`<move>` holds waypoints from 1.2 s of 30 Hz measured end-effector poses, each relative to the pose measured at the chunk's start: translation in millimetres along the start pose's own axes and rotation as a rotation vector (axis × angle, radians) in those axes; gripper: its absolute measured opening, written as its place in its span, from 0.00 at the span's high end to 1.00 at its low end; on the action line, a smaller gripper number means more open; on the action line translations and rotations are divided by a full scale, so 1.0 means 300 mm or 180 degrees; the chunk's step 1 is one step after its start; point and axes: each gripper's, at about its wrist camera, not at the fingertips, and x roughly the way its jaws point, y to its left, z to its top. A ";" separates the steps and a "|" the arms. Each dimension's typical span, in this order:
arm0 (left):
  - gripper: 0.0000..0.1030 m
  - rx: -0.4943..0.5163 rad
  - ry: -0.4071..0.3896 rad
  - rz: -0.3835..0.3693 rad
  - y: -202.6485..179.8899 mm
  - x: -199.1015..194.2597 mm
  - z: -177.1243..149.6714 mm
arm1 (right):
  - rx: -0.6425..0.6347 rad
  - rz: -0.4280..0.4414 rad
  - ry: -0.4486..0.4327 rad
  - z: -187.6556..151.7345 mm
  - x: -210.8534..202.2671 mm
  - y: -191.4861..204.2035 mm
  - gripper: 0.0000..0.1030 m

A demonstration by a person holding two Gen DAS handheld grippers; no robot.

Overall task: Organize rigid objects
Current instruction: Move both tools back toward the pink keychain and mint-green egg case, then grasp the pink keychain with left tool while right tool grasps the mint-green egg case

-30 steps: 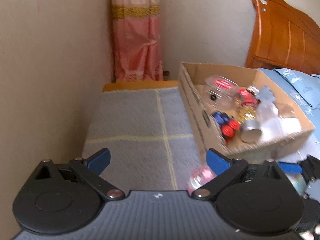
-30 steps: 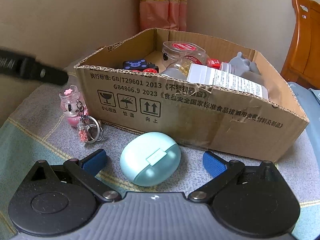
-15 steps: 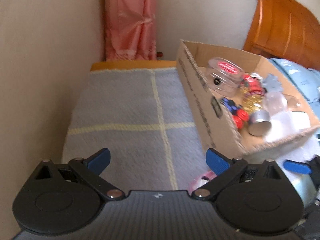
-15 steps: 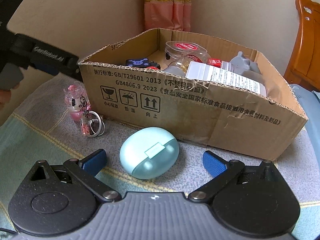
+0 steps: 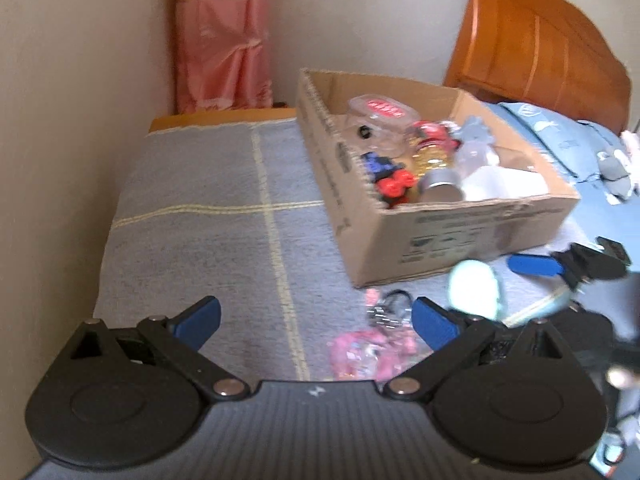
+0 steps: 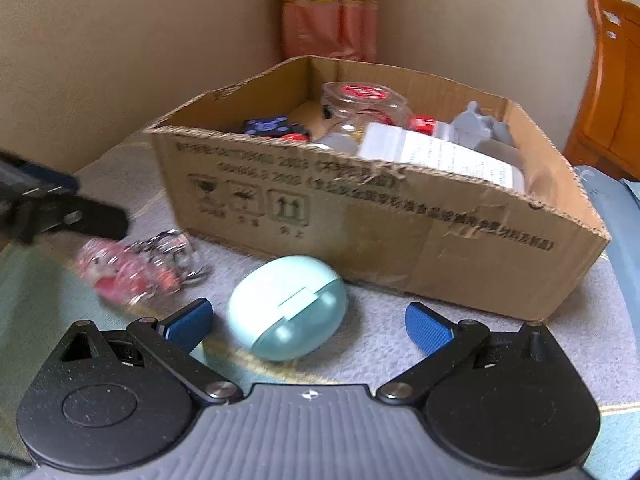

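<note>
A mint-green oval case (image 6: 288, 306) lies on the grey blanket in front of the cardboard box (image 6: 400, 224). My right gripper (image 6: 310, 322) is open, with the case's near end between its blue fingertips. A pink figure keychain (image 6: 132, 268) lies blurred to the left of the case. In the left wrist view the keychain (image 5: 372, 350) sits just inside my open left gripper (image 5: 316, 318), close to its right finger. The case (image 5: 474, 290) shows beyond that finger. The box (image 5: 400, 220) holds a clear jar, a bottle, a tin and toys.
A beige wall (image 5: 80, 120) runs along the blanket's left side, with a pink curtain (image 5: 224, 40) in the corner. An orange wooden headboard (image 5: 540, 52) and blue bedding (image 5: 560, 140) lie to the right. The checked blanket (image 5: 208, 208) stretches left of the box.
My left gripper has swung right and now frames the keychain, which has gone from upright to lying blurred. My right gripper has moved forward, bringing the mint case between its fingertips.
</note>
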 end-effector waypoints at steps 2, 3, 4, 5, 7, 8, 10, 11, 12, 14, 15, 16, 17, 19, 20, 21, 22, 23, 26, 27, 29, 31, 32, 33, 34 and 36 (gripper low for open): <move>0.02 0.0051 -0.0018 -0.0039 -0.022 -0.010 -0.004 | 0.0074 -0.0073 0.0000 0.004 0.005 -0.015 0.00; 0.02 0.0063 -0.0019 -0.0049 -0.032 -0.009 -0.006 | 0.0089 -0.0098 -0.0008 0.001 0.003 -0.020 0.00; 0.02 0.0073 -0.0019 -0.0065 -0.043 -0.007 -0.009 | 0.0114 -0.0120 -0.0017 -0.003 0.001 -0.030 0.00; 0.02 0.0074 -0.0015 -0.0063 -0.052 -0.004 -0.010 | 0.0145 -0.0149 -0.0022 -0.008 -0.003 -0.040 0.00; 0.02 0.0077 0.0013 -0.0017 -0.067 0.014 -0.015 | 0.0196 -0.0199 -0.0032 -0.014 -0.003 -0.060 0.00; 0.02 0.0072 0.0035 0.0018 -0.073 0.027 -0.015 | 0.0222 -0.0223 -0.0042 -0.021 -0.008 -0.073 0.00; 0.02 0.0082 0.0073 0.0078 -0.088 0.052 -0.018 | 0.0253 -0.0249 -0.0044 -0.031 -0.014 -0.094 0.00; 0.02 0.0105 0.0078 0.0096 -0.093 0.063 -0.020 | 0.0260 -0.0252 -0.0044 -0.036 -0.017 -0.102 0.00; 0.02 0.0126 0.0093 0.0146 -0.100 0.073 -0.023 | 0.0263 -0.0252 -0.0048 -0.044 -0.022 -0.107 0.00; 0.02 0.0173 0.0131 0.0253 -0.112 0.094 -0.026 | 0.0255 -0.0249 -0.0061 -0.058 -0.031 -0.110 0.00; 0.02 0.0177 0.0159 0.0291 -0.114 0.101 -0.029 | 0.0255 -0.0249 -0.0068 -0.061 -0.033 -0.110 0.00; 0.02 0.0166 0.0182 0.0315 -0.114 0.104 -0.032 | 0.0254 -0.0250 -0.0075 -0.065 -0.033 -0.110 0.00; 0.02 0.0150 0.0196 0.0321 -0.113 0.103 -0.036 | 0.0253 -0.0250 -0.0081 -0.066 -0.032 -0.110 0.00; 0.02 0.0107 0.0227 0.0344 -0.109 0.097 -0.041 | 0.0251 -0.0249 -0.0092 -0.071 -0.035 -0.110 0.00; 0.02 0.0093 0.0241 0.0372 -0.109 0.094 -0.041 | 0.0250 -0.0250 -0.0096 -0.072 -0.036 -0.110 0.00; 0.02 0.0088 0.0255 0.0408 -0.109 0.088 -0.040 | 0.0251 -0.0250 -0.0100 -0.074 -0.036 -0.110 0.00; 0.02 0.0090 0.0260 0.0442 -0.112 0.083 -0.040 | 0.0253 -0.0251 -0.0104 -0.072 -0.034 -0.109 0.00; 0.02 0.0098 0.0255 0.0471 -0.115 0.075 -0.041 | 0.0252 -0.0251 -0.0109 -0.074 -0.034 -0.109 0.00; 0.05 0.0101 0.0225 0.0528 -0.125 0.056 -0.042 | 0.0247 -0.0249 -0.0122 -0.082 -0.046 -0.109 0.00; 0.06 0.0090 0.0200 0.0551 -0.128 0.051 -0.042 | 0.0240 -0.0243 -0.0126 -0.081 -0.044 -0.109 0.00; 0.17 0.0053 0.0159 0.0568 -0.131 0.046 -0.046 | 0.0221 -0.0218 -0.0136 -0.082 -0.043 -0.113 0.00; 0.28 -0.0031 0.0158 0.0542 -0.137 0.044 -0.049 | 0.0197 -0.0190 -0.0153 -0.089 -0.050 -0.118 0.00; 0.33 -0.0064 0.0147 0.0533 -0.141 0.043 -0.054 | 0.0192 -0.0180 -0.0159 -0.093 -0.053 -0.122 0.00; 0.36 -0.0087 0.0133 0.0532 -0.146 0.043 -0.060 | 0.0188 -0.0174 -0.0166 -0.102 -0.063 -0.124 0.00; 0.39 -0.0108 0.0127 0.0539 -0.152 0.046 -0.065 | 0.0183 -0.0168 -0.0173 -0.106 -0.066 -0.126 0.00; 0.45 -0.0169 0.0117 0.0544 -0.161 0.054 -0.078 | 0.0179 -0.0159 -0.0181 -0.113 -0.072 -0.131 0.00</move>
